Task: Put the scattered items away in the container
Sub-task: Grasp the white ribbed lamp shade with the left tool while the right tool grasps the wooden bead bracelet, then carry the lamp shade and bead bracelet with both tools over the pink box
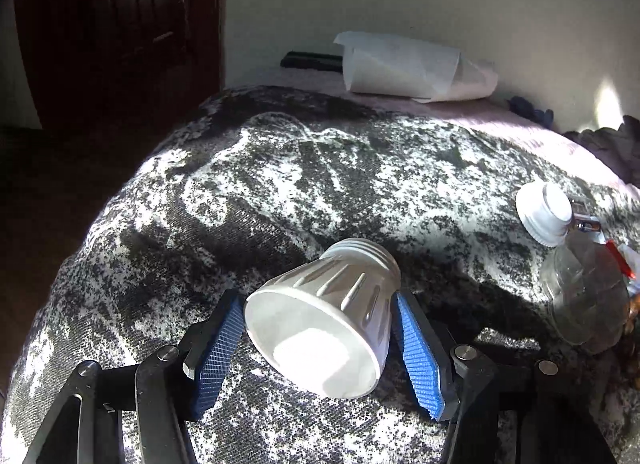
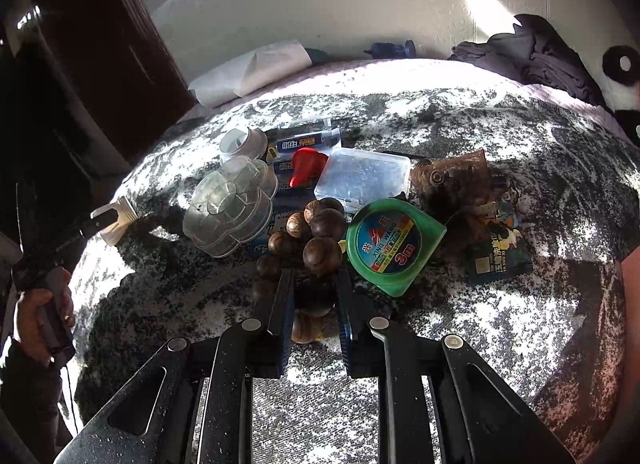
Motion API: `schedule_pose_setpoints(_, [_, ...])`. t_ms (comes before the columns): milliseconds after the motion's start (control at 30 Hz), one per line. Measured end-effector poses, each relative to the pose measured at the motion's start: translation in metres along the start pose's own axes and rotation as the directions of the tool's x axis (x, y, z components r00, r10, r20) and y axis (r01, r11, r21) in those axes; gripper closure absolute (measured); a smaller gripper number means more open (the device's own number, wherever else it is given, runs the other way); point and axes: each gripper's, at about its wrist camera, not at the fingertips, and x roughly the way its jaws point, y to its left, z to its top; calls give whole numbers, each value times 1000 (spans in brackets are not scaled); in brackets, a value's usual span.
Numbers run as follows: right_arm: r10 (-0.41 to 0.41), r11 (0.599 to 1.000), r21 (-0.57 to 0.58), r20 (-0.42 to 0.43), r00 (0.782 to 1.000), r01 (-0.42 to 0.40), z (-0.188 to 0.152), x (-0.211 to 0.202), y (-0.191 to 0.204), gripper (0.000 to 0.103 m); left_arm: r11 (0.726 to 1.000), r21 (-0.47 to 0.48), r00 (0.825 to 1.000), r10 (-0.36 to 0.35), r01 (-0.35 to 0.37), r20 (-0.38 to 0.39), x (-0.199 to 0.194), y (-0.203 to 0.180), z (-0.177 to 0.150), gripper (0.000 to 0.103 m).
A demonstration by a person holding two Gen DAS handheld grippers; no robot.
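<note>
In the left wrist view a white ribbed cup (image 1: 332, 316) lies on its side on the mottled grey blanket (image 1: 280, 183), mouth toward the camera. My left gripper (image 1: 320, 312) straddles it with blue pads a little off each side, open. In the right wrist view my right gripper (image 2: 314, 276) is shut on a string of brown wooden beads (image 2: 320, 232). Behind it lie a green tape measure (image 2: 394, 246), a clear flower-shaped box (image 2: 230, 211), a clear rectangular case (image 2: 362, 177), a red object (image 2: 305, 165), battery packs (image 2: 304, 141) and a white cap (image 2: 242, 141).
A white cap (image 1: 544, 211) and a clear jar (image 1: 584, 296) lie at the right in the left wrist view. Rolled white paper (image 1: 412, 67) lies by the far wall. A brown pouch (image 2: 456, 183), a dark packet (image 2: 500, 252) and grey clothes (image 2: 532, 55) are at the right.
</note>
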Motion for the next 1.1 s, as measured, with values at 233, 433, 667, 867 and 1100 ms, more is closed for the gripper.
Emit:
schedule_pose_setpoints(233, [-5, 1000, -16, 6, 1000, 6, -1, -2, 3, 83, 996, 88, 996, -14, 5, 93, -25, -29, 6, 40])
schedule_pose_setpoints(433, [1, 1000, -24, 15, 1000, -1, -1, -13, 7, 83, 988, 145, 983, -76, 51, 169, -67, -55, 12, 40])
schedule_pose_setpoints(667, [11, 998, -57, 56, 998, -8, -5, -49, 20, 83, 977, 190, 962, -138, 94, 234, -128, -89, 13, 40])
schedule_pose_setpoints(867, [2, 996, -89, 89, 996, 5, -19, -94, 35, 83, 968, 236, 957, -143, 83, 251, -175, -114, 4, 40])
schedule_pose_setpoints(1100, [-25, 985, -162, 172, 985, 53, -48, -175, 56, 83, 967, 234, 957, -158, 100, 242, -236, -147, -25, 40])
